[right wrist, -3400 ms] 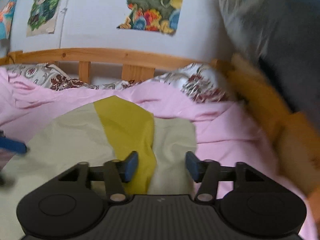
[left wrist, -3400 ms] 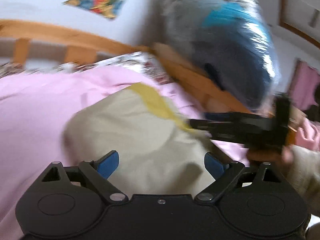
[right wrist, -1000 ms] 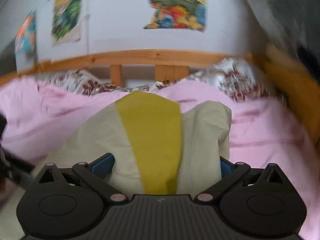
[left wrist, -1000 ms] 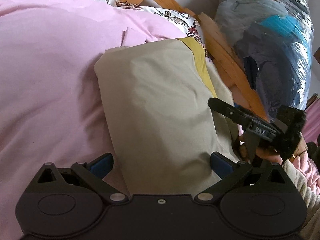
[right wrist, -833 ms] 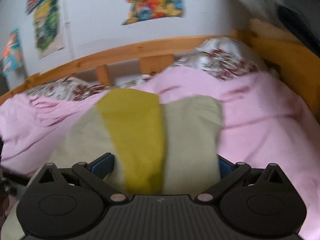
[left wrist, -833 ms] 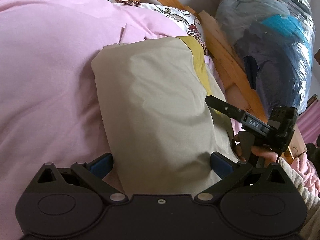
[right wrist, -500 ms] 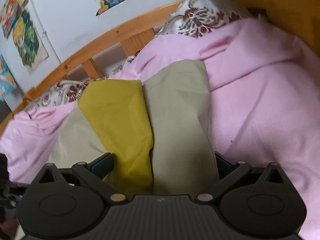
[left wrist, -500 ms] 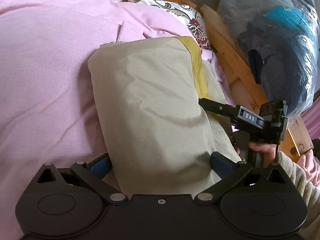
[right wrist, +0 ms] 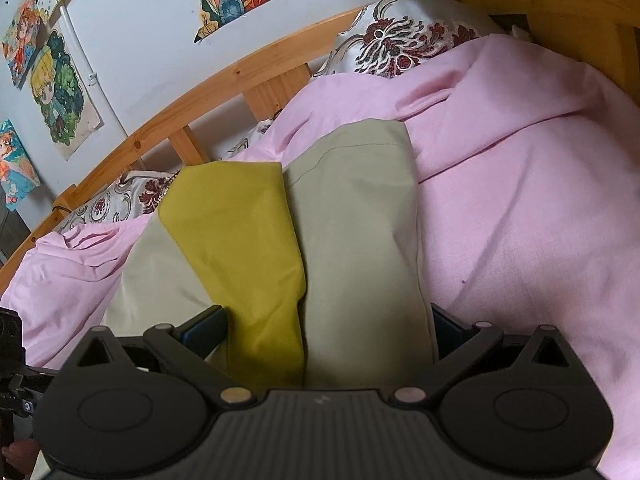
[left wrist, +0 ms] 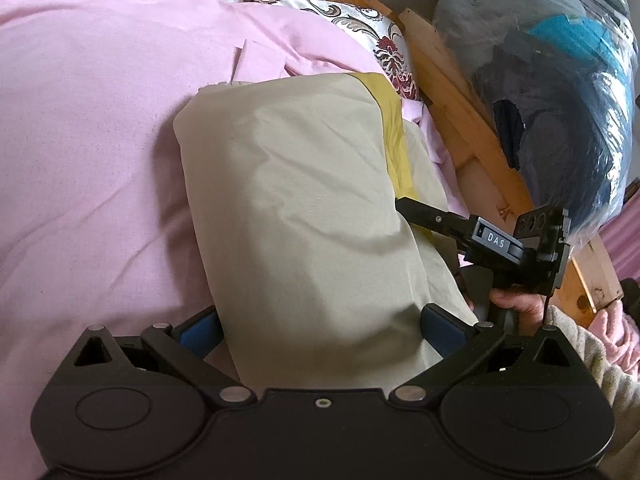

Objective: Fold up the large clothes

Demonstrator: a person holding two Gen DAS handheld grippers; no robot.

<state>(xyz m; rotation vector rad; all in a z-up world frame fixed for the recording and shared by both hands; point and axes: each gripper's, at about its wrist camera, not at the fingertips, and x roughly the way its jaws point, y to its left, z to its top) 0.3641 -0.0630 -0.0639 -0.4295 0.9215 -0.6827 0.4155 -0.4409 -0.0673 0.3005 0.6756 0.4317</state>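
- Soft daylight, even and fairly bright in both views; colours read clearly
- Glare streaks on the plastic bag (left wrist: 576, 92) at upper right of the left wrist view suggest light from that side
- Soft shadow lies along the left edge of the folded garment (left wrist: 296, 208) on the pink sheet (left wrist: 92, 140)
- Strong fisheye bending: the wooden bed rail (right wrist: 224, 80) curves, corners go black
- Both frames sharp, no motion blur

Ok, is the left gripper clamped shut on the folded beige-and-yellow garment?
No, the left gripper stands wide open, its blue pads either side of the folded beige-and-yellow garment.
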